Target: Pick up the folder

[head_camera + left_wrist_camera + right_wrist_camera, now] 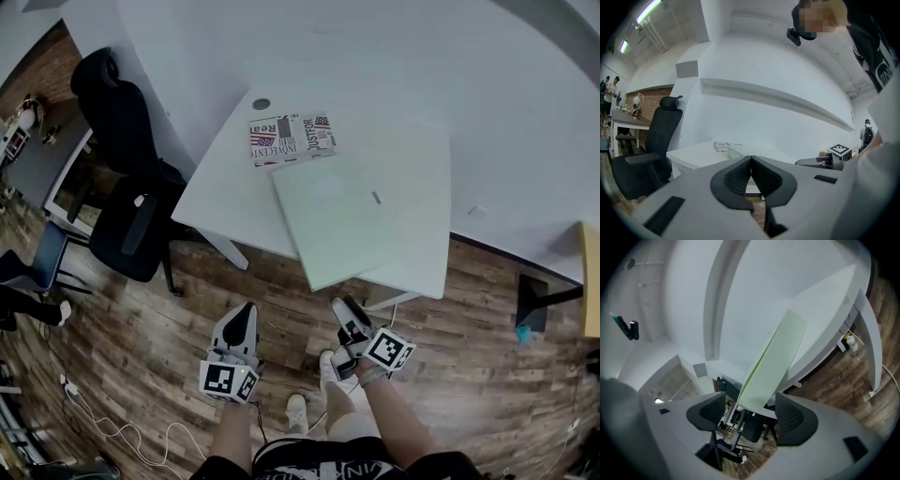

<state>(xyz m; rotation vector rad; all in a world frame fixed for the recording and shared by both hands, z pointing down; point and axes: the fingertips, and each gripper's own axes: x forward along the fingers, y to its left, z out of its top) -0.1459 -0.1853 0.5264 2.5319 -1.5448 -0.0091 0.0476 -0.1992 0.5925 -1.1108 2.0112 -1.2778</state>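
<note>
A pale green folder (337,220) lies flat on the white table (422,187), its near corner jutting past the table's front edge. Both grippers hover over the wooden floor, short of that edge. My right gripper (343,307) is open, rolled to one side, and points at the folder's overhanging corner; in the right gripper view the folder (776,362) shows edge-on beyond the gripper (750,411), touching neither pad. My left gripper (242,312) sits further left, and its view shows the gripper (751,161) shut, pads together and empty. The right gripper's marker cube (840,150) appears there too.
A folded newspaper (291,139) lies on the table just behind the folder. A black office chair (131,187) stands left of the table, with a blue chair (42,258) further left. Cables (103,422) trail on the floor. A black stand (534,300) is at the right.
</note>
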